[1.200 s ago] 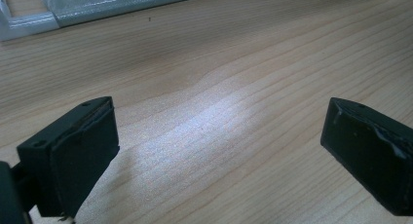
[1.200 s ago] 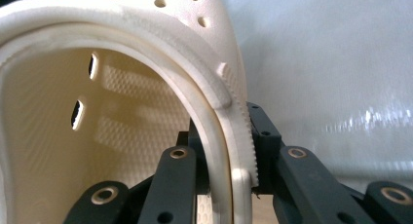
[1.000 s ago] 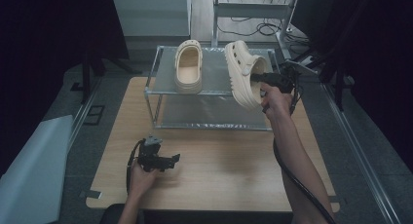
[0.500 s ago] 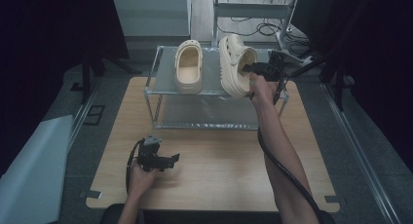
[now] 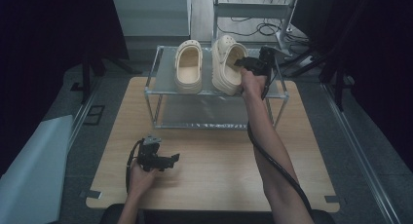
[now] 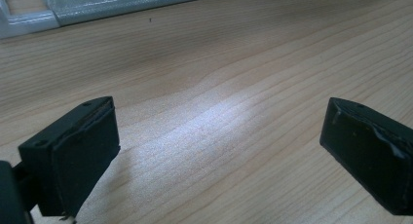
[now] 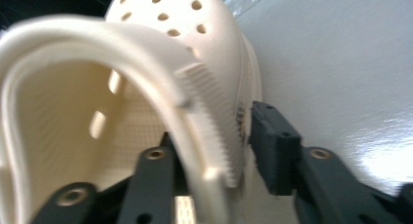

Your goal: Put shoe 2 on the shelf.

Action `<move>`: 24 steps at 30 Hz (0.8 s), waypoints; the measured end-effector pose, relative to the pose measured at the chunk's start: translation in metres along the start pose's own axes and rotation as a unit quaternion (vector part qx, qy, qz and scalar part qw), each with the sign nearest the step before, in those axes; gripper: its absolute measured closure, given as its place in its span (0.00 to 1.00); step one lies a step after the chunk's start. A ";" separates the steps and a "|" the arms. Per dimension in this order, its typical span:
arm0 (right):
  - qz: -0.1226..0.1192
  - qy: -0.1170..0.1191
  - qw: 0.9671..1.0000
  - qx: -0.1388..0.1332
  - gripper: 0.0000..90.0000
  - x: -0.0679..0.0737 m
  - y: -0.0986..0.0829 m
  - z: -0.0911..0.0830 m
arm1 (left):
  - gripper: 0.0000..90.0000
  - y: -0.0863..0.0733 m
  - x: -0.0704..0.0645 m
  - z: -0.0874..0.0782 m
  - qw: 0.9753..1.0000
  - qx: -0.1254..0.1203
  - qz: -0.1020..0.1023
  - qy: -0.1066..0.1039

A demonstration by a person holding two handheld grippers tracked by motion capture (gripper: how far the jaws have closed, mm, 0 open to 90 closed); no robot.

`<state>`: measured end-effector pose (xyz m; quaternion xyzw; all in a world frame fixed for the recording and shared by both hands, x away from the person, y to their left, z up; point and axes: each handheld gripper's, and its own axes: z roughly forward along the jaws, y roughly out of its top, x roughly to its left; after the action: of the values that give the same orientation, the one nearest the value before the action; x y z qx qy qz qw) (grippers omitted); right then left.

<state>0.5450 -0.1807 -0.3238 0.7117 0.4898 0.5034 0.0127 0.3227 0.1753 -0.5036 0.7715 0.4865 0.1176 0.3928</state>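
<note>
Right gripper view — tongs (image 7: 243, 146) on clog (image 7: 146, 87)

Blurred clog (image 7: 146, 87) rim (heel cut off at the left edge)

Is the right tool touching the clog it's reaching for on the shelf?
Touching. The right gripper view shows the right tool with its jaws on either side of the right clog's side wall, one inside, one outside, pressed against it.
</note>
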 end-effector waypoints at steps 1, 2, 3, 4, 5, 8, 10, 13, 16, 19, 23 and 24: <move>-0.002 -0.001 1.000 0.001 0.63 0.002 -0.001 0.002 | 0.01 0.000 0.000 0.000 1.000 -0.001 0.001 -0.001; -0.005 -0.003 1.000 0.002 0.61 0.004 -0.002 0.003 | 0.01 0.000 -0.001 0.000 1.000 0.000 0.001 -0.002; -0.007 -0.007 1.000 0.002 0.59 0.006 -0.003 0.006 | 0.01 0.000 -0.001 0.000 1.000 0.000 0.002 -0.001; -0.012 -0.011 1.000 0.002 0.58 0.008 -0.004 0.007 | 0.01 0.000 -0.001 0.000 1.000 0.000 0.002 -0.002; -0.020 -0.017 1.000 0.000 0.57 0.011 -0.005 0.008 | 0.01 0.000 -0.001 0.000 1.000 0.000 0.003 -0.002; -0.033 -0.029 0.999 -0.005 0.56 0.017 -0.007 0.011 | 0.01 0.000 -0.001 0.000 1.000 0.001 0.002 -0.002; -0.041 -0.037 0.998 -0.006 0.55 0.020 -0.009 0.013 | 0.01 0.001 -0.001 0.000 1.000 0.001 0.003 -0.002; -0.051 -0.044 0.998 -0.008 0.54 0.025 -0.010 0.017 | 0.01 0.001 -0.001 0.000 1.000 0.001 0.003 -0.004; -0.061 -0.048 0.997 -0.006 0.54 0.029 -0.011 0.020 | 0.01 0.000 -0.001 0.000 1.000 0.001 0.003 -0.003; -0.071 -0.046 0.996 -0.004 0.53 0.031 -0.013 0.022 | 0.01 0.001 -0.001 0.000 1.000 0.002 0.004 -0.003; -0.073 -0.025 0.997 0.006 0.38 0.027 -0.014 0.025 | 0.01 0.001 -0.002 0.001 1.000 0.002 0.005 -0.003; -0.071 -0.017 0.997 0.017 0.31 0.025 -0.015 0.028 | 0.01 0.001 -0.002 0.001 1.000 0.003 0.005 -0.002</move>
<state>0.5556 -0.1424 -0.3275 0.6838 0.5475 0.4803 0.0451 0.3226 0.1735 -0.5032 0.7751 0.4822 0.1165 0.3914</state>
